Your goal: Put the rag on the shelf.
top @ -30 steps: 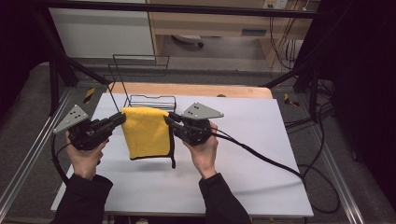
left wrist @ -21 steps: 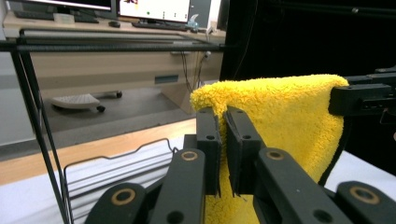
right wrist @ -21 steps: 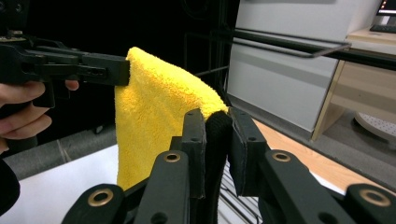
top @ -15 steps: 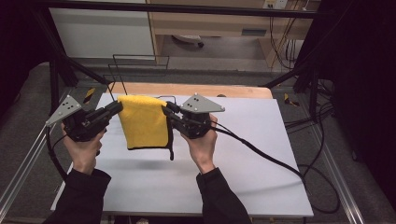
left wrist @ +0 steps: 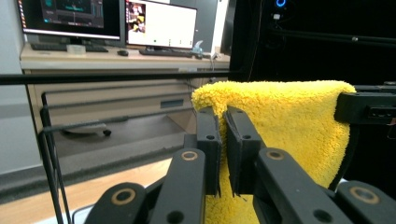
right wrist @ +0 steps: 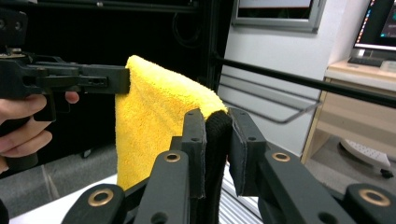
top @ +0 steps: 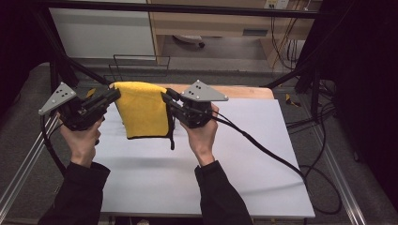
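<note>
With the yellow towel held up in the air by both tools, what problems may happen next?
1. Each tool, left tool and right tool, pinches only a top corner of the yellow towel; a corner may slip out, so the towel would swing from one side.
2. The wire rack stands close behind the towel; the hanging edge might snag on it.
3. The right tool's cable trails across the table and could catch.

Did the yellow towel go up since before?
Yes. The yellow towel has risen: it hung by the white table's back edge, and now its top reaches the wire rack behind.
</note>
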Demonstrator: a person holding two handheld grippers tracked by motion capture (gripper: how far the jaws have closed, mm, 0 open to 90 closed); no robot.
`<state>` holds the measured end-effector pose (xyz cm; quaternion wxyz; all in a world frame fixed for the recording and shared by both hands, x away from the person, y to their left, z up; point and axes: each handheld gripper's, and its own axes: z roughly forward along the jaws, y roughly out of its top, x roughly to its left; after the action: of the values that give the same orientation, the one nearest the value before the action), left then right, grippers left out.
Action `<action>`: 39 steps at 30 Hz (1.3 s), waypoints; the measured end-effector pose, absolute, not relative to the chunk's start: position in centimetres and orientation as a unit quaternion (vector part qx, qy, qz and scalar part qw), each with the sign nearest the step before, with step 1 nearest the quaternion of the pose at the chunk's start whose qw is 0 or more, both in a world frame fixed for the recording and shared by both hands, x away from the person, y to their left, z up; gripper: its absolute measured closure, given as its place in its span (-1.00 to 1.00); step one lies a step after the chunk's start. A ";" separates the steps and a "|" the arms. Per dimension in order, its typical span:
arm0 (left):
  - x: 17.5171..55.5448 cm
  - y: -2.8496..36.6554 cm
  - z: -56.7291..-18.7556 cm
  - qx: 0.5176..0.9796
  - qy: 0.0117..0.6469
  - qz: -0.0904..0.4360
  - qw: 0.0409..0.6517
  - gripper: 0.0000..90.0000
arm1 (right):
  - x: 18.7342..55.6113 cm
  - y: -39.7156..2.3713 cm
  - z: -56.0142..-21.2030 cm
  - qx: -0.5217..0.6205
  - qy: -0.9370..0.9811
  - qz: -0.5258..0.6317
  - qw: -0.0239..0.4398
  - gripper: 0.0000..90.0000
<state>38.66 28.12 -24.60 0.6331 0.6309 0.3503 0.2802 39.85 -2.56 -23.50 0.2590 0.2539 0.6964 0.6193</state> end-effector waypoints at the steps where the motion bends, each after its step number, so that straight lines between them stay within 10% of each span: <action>1: 38.7 28.2 -24.4 0.630 0.350 0.282 0.634 0.87 | 39.9 -2.5 -23.3 0.254 0.694 0.621 0.260 0.73; 39: 40.8 30.2 -18.4 0.559 0.330 0.334 0.684 0.88 | 42.3 0.4 -17.0 0.222 0.644 0.665 0.307 0.74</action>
<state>40.83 30.16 -18.39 0.6836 0.5589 0.3301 0.3337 42.30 0.37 -17.04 0.3067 0.2216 0.6436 0.6653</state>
